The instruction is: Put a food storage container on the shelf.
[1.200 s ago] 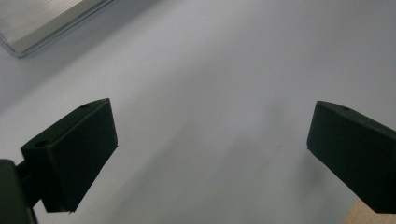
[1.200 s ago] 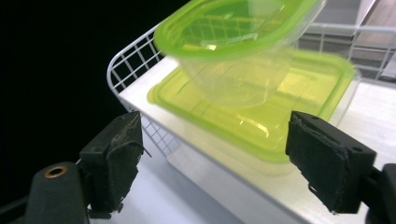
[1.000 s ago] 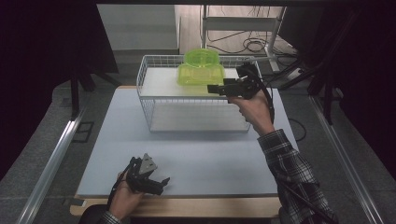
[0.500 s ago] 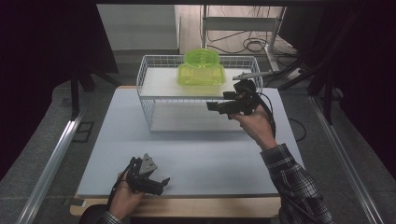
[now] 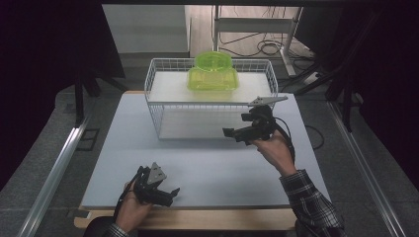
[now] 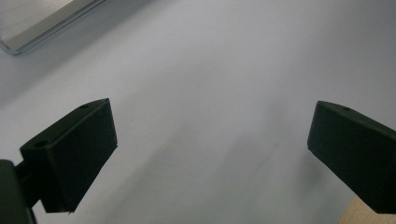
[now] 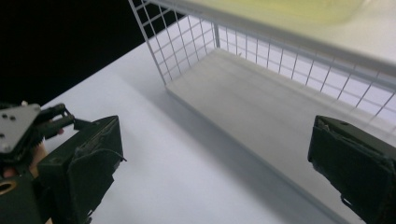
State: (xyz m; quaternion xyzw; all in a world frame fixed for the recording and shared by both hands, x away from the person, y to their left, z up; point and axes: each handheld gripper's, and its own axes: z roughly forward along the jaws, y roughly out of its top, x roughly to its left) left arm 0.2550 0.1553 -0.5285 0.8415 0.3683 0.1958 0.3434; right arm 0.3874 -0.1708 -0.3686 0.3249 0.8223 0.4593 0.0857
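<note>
Green box (image 5: 213, 75) sitting atop wire rack (image 5: 163, 106), out of the way; right gripper (image 5: 231, 132) just opening, empty, hanging before rack; left gripper (image 5: 170, 193) resting wide, empty, at table (image 5: 113, 143) edge.

The white wire rack (image 5: 163, 106) blocked the table's (image 5: 118, 148) twelve o'clock side, its shelf bearing green containers (image 5: 212, 74). The shelf's underside stood open toward six o'clock. Bare tabletop spread from three round to nine o'clock.
</note>
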